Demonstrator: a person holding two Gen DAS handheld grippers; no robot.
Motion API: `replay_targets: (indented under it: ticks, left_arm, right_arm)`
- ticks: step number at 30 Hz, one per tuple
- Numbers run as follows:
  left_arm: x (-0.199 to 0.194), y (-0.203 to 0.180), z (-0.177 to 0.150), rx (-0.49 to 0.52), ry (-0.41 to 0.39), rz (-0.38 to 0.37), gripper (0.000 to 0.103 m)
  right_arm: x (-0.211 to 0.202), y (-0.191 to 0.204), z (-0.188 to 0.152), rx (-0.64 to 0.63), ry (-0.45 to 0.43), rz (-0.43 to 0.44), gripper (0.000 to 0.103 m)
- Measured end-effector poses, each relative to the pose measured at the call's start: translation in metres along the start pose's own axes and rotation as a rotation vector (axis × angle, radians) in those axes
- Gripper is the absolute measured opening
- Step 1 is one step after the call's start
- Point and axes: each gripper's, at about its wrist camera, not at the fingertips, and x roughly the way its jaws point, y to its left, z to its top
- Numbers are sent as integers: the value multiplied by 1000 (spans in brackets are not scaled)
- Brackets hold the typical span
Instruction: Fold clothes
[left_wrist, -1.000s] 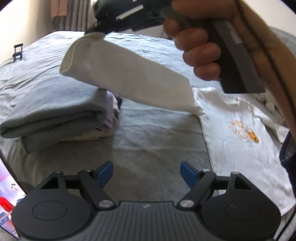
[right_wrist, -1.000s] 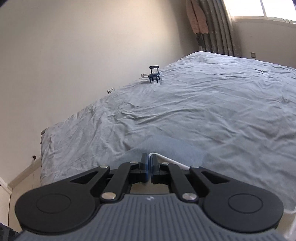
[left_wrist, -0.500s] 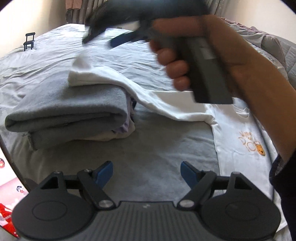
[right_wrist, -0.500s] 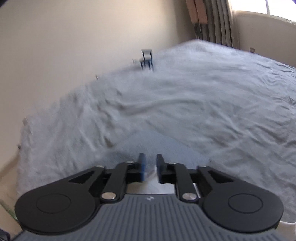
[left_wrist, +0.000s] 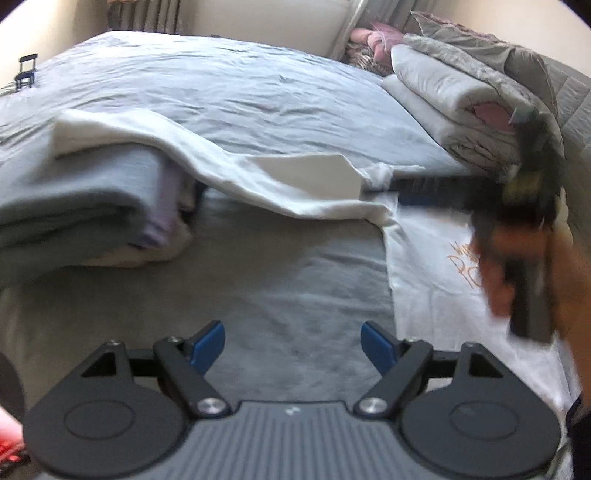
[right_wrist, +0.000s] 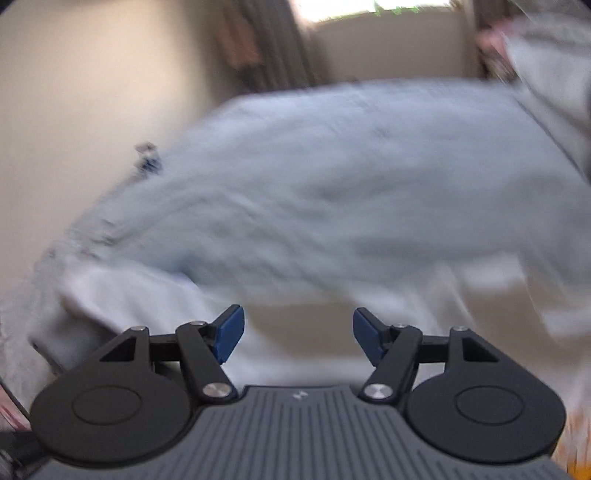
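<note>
Both tongs now gape empty: the right tongs (right_wrist: 298, 341), a second ago pinching the shirt's (left_wrist: 424, 258) sleeve (left_wrist: 155, 136), have dropped it across the stack (left_wrist: 81, 199) on the bed (left_wrist: 258, 96), so the sleeve still needs folding inward.

A broad patch of bare grey bed sheet (left_wrist: 258, 280) lies open straight ahead of the wide-spread left gripper (left_wrist: 293, 345), nothing on it. To its left rises a stack of folded grey and lilac clothes (left_wrist: 85, 206), blocking that side. A long white sleeve of the white printed T-shirt (left_wrist: 424, 266) bridges from the stack's top across to the shirt body, closing the far edge of the patch, with a dark gap beneath it. The right gripper (left_wrist: 417, 192) and its hand (left_wrist: 517, 280) occupy the right. Rolled grey quilts (left_wrist: 465, 99) wall the far right corner
</note>
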Motion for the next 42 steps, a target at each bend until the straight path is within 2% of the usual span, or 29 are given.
replay_targets:
  ticks: [2, 5, 10, 12, 16, 24, 30, 33, 37, 42]
  left_arm:
    - [9, -10, 0, -3, 15, -11, 82]
    - [20, -21, 0, -8, 40, -13, 82]
    - [28, -30, 2, 2, 42, 25, 82]
    - [32, -31, 3, 2, 49, 29, 82]
    - [39, -35, 2, 13, 59, 39, 82]
    - [42, -46, -1, 44, 50, 70, 82]
    - [44, -68, -12, 100, 22, 62, 82]
    - [47, -83, -20, 143, 16, 56, 77]
    - [48, -98, -29, 217, -5, 72, 77]
    - [47, -106, -34, 240, -9, 90, 77]
  right_arm:
    - [16, -18, -28, 8, 61, -49, 68]
    - [7, -4, -54, -145, -15, -67, 67]
    - [-18, 0, -74, -153, -60, -53, 67]
    - [-22, -1, -81, -171, -52, -78, 66]
    - [-36, -2, -100, -182, -71, -58, 65]
    - [-81, 20, -158, -262, -49, -57, 64]
    - [-111, 39, -193, -315, 9, -28, 63]
    - [-121, 39, -206, -309, 6, -26, 63]
    - [-131, 39, -216, -285, 31, 5, 63]
    - [-141, 43, -235, -285, 10, 0, 63]
